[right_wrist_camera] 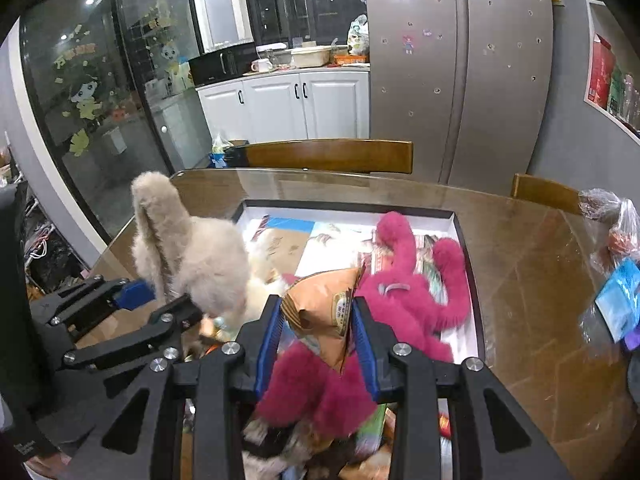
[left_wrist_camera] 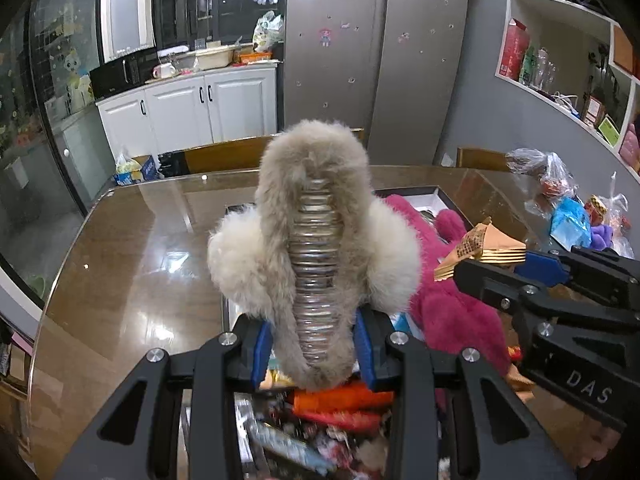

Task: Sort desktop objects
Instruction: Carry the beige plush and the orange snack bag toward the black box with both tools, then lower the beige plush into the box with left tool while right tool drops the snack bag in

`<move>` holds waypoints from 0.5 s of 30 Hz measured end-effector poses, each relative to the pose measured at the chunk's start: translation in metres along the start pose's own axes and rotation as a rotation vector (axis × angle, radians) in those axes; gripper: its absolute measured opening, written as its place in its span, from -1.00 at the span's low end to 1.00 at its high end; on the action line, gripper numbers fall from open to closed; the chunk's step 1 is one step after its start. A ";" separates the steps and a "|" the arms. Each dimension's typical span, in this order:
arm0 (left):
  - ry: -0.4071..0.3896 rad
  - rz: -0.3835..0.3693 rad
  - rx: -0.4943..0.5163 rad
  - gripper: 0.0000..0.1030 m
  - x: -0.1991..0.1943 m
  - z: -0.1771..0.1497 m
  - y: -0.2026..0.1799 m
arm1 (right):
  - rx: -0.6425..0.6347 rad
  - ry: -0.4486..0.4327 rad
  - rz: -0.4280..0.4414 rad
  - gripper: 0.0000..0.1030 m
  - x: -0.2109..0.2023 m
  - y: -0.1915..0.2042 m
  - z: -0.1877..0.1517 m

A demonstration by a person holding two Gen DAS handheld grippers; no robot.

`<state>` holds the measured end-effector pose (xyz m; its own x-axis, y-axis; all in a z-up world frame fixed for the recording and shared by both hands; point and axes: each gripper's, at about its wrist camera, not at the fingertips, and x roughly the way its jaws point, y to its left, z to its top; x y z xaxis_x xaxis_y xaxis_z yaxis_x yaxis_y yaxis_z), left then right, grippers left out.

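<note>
My left gripper (left_wrist_camera: pixel 314 350) is shut on a beige furry plush toy (left_wrist_camera: pixel 316 216) with a silvery ribbed strip down its middle, held upright above the box. It also shows in the right wrist view (right_wrist_camera: pixel 188 256). My right gripper (right_wrist_camera: pixel 316 332) is shut on a tan snack packet (right_wrist_camera: pixel 324 308), held above the magenta plush toy (right_wrist_camera: pixel 404 292). The right gripper with the packet (left_wrist_camera: pixel 480 248) shows at right in the left wrist view. The magenta plush (left_wrist_camera: pixel 448 308) lies in the shallow white-lined box (right_wrist_camera: pixel 460 220).
The box stands on a glass-topped wooden table (left_wrist_camera: pixel 132 264) and holds papers and snack packets (left_wrist_camera: pixel 340 404). Plastic bags with items (left_wrist_camera: pixel 568 208) lie at the table's right. Wooden chairs (right_wrist_camera: pixel 332 156) stand at the far edge; a fridge and white cabinets stand behind.
</note>
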<state>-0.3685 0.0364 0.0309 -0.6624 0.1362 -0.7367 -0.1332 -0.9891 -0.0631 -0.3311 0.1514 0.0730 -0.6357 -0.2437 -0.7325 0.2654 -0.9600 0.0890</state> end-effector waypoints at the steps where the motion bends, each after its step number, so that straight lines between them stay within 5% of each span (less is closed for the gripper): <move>1: 0.009 0.000 -0.006 -0.31 0.007 0.004 0.002 | 0.002 0.005 0.002 -0.31 0.005 -0.002 0.004; 15: 0.084 -0.024 -0.026 -0.31 0.084 0.022 0.022 | 0.006 0.110 0.001 -0.31 0.092 -0.021 0.022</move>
<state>-0.4432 0.0270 -0.0173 -0.5953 0.1556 -0.7883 -0.1285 -0.9869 -0.0978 -0.4108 0.1458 0.0184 -0.5518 -0.2280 -0.8022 0.2616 -0.9607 0.0931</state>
